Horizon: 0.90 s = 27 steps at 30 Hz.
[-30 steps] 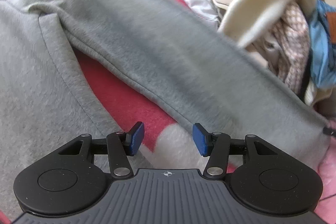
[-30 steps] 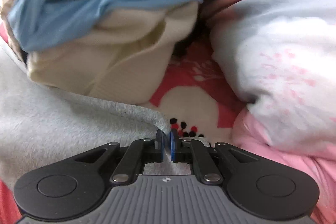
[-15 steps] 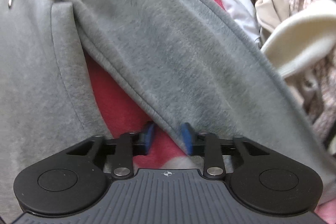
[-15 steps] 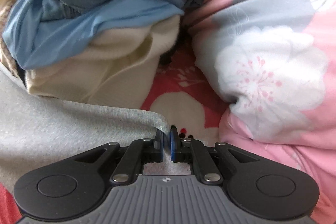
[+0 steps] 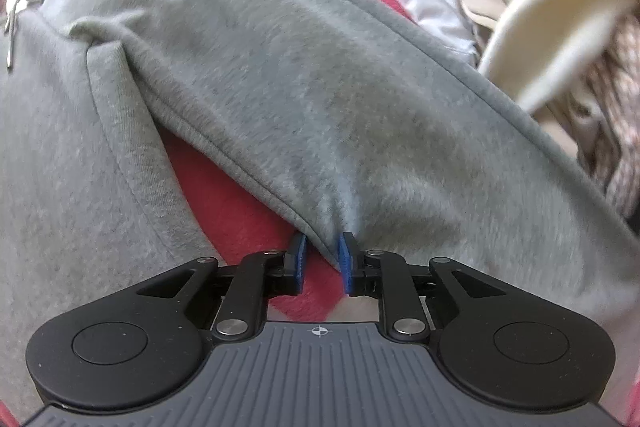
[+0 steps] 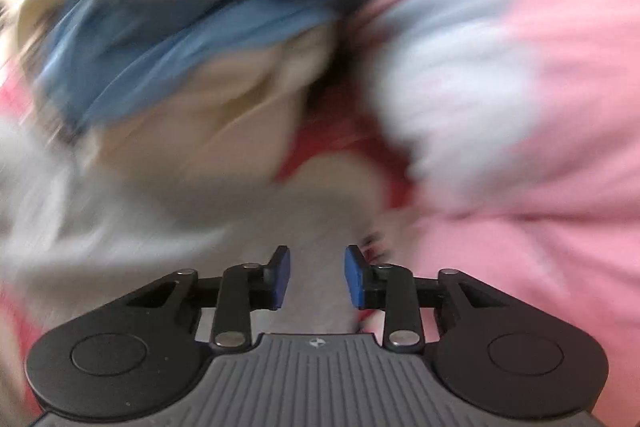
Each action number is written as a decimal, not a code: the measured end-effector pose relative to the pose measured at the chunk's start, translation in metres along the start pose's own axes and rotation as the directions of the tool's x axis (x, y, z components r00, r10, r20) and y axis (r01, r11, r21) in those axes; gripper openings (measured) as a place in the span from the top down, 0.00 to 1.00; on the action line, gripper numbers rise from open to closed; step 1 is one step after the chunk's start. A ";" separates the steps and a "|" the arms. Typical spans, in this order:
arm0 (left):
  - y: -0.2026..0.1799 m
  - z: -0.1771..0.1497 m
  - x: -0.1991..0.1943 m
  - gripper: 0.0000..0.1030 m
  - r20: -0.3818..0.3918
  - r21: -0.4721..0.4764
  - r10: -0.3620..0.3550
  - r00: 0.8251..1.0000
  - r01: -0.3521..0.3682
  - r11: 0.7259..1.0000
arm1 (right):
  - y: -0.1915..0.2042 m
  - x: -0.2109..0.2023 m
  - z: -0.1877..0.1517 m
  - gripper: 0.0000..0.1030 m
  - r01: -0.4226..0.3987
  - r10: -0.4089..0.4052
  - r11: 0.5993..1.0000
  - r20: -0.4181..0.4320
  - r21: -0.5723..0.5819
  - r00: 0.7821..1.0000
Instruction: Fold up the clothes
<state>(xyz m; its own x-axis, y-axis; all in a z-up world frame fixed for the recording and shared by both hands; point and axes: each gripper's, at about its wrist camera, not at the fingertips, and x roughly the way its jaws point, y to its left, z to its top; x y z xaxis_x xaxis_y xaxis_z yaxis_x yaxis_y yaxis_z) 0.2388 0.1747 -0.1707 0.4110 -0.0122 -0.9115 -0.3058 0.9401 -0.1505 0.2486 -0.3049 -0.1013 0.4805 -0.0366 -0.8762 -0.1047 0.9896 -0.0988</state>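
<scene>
A grey sweatshirt [image 5: 320,87] lies spread on a red blanket [image 5: 224,195], one sleeve running diagonally across the left wrist view. My left gripper [image 5: 322,259] pinches the sleeve's lower seam edge. The cloth fills the gap at the tips and puckers toward them, while the jaws are opening slightly. In the blurred right wrist view the sleeve end [image 6: 280,227] lies under and between the fingers of my right gripper [image 6: 317,275]. Its jaws are opening and the pads stand apart from the cloth.
A heap of unfolded clothes [image 5: 560,27] sits right of the sleeve, with cream and patterned pieces. In the right wrist view the heap shows a blue garment [image 6: 180,39] over a cream one [image 6: 220,107]. A pink floral quilt [image 6: 520,107] bulges on the right.
My left gripper closed from wide open onto the sleeve's seam edge. My right gripper, shut on the sleeve end before, has opened off it and is moving, blurring its view.
</scene>
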 end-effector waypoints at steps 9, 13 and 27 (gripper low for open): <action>-0.009 -0.012 -0.018 0.78 0.042 0.138 0.036 0.998 -0.042 0.990 | 0.053 0.059 -0.047 0.83 -0.104 0.084 0.989 -0.176 -0.105 0.981; -0.004 -0.014 -0.030 0.74 0.051 0.140 0.010 0.999 -0.017 0.990 | 0.024 0.029 -0.074 0.83 0.024 -0.029 0.999 -0.243 -0.024 0.969; 0.072 -0.060 -0.102 0.50 0.006 0.151 -0.045 0.999 0.044 0.988 | 0.101 -0.076 -0.129 0.62 -0.380 0.383 0.923 -0.197 0.053 0.902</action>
<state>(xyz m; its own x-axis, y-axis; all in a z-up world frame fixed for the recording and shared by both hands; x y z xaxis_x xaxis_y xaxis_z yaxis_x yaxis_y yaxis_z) 0.1231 0.2228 -0.1113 0.4300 -0.0527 -0.9013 -0.1544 0.9793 -0.1310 0.0890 -0.2197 -0.1058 0.2219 0.3187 -0.9215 -0.2334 0.9350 0.2672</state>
